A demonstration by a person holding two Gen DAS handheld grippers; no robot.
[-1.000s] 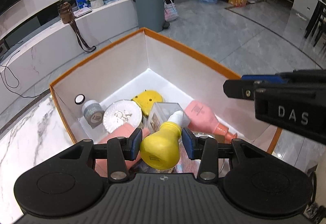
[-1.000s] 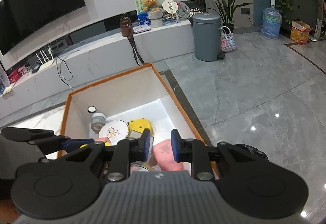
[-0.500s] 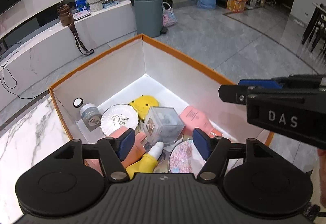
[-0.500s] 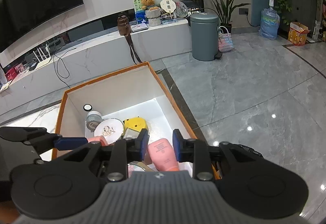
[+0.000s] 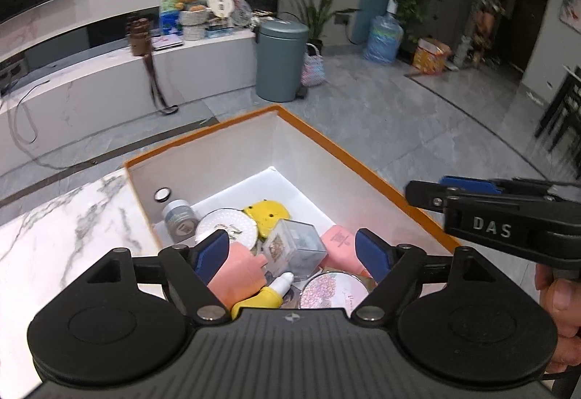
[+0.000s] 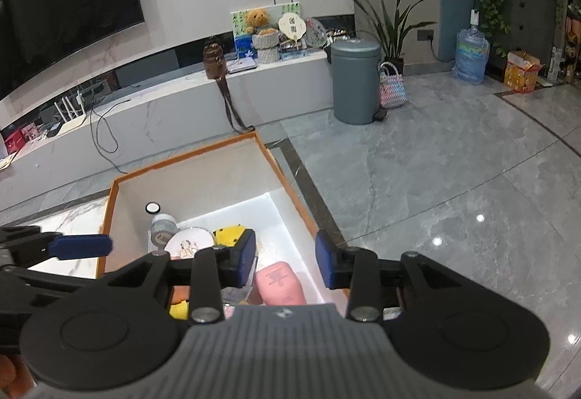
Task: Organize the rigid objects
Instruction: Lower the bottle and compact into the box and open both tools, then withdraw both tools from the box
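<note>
While both claws hang over the orange-edged box (image 5: 348,159), the left gripper (image 5: 292,252) is opening, gripping nothing. Its body hides most of the yellow bottle (image 5: 267,293) lying inside. The right gripper (image 6: 285,262) is opening too, the pink bottle (image 6: 281,284) below untouched.

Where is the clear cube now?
In the left wrist view, the clear cube lies inside the orange-rimmed box, between the yellow case and the pink bottle.

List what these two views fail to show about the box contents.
- Yellow bulb-shaped bottle: left wrist view, body hidden behind the gripper housing.
- Pink rectangular bottle: right wrist view, lower end hidden by the housing.
- Round floral tin: lettering too small.
- Orange-rimmed white box: near wall hidden in both views.
</note>
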